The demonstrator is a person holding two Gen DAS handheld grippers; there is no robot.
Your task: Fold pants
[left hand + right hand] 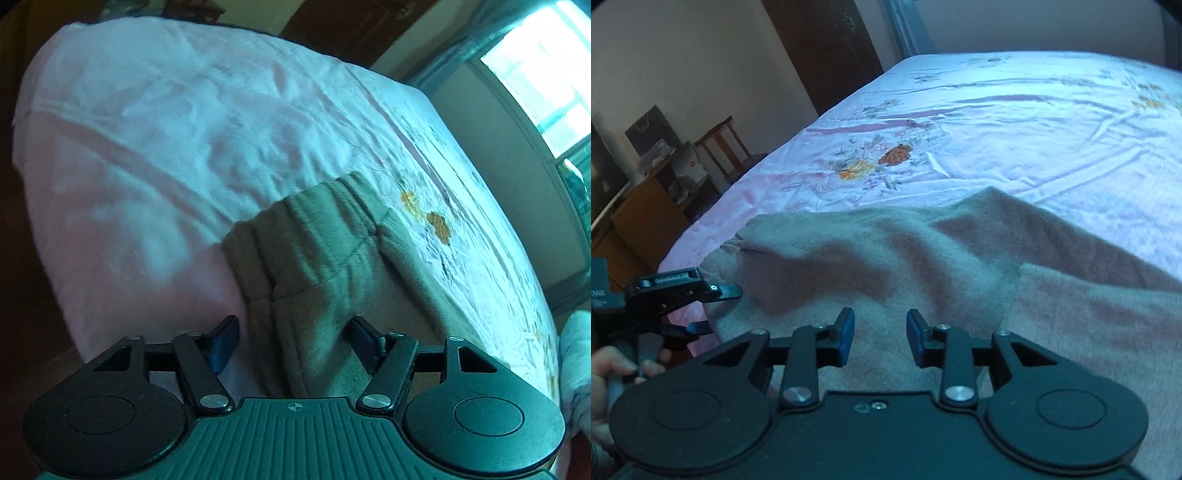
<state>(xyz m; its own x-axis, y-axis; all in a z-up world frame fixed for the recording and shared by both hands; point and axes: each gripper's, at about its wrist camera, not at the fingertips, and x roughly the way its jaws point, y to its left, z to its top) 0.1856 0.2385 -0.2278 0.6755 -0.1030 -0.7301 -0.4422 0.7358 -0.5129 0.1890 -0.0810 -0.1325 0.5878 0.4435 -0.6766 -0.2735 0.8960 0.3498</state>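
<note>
Gaping wide, the left gripper (293, 341) has its two blue-padded fingers (223, 343) on either side of the pants' (314, 266) gathered waistband end, with nothing pinched between them. The cloth runs up between the fingers, and the ribbed, elastic band lies just beyond the tips. From the right wrist view the same left gripper (714, 308) shows at the left edge, its fingers spread above and below the corner of the pants (923, 280), and the person's left hand (613, 373) holds its handle below.

The right gripper (880, 338) has its jaws apart as well, though by a narrower gap, and it grips nothing. Its pads (846, 336) sit low over the flat grey-brown cloth; whether they touch it I cannot tell.

The pants lie spread on the near side of the bed (1015, 122), waistband towards the left gripper, with one part stretching away to the right. Soft folds and shadowed dips cross the cloth. Under them is a pale pink bedspread (166, 129) with embroidered orange flowers (882, 158) just past the far edge of the pants.

Beyond the bed, a wooden chair (726, 147) stands by the wall, next to a wooden desk (646, 210) with clutter on it, and a dark door (827, 48) stands behind. A bright window (550, 77) shows at the right of the left wrist view.
</note>
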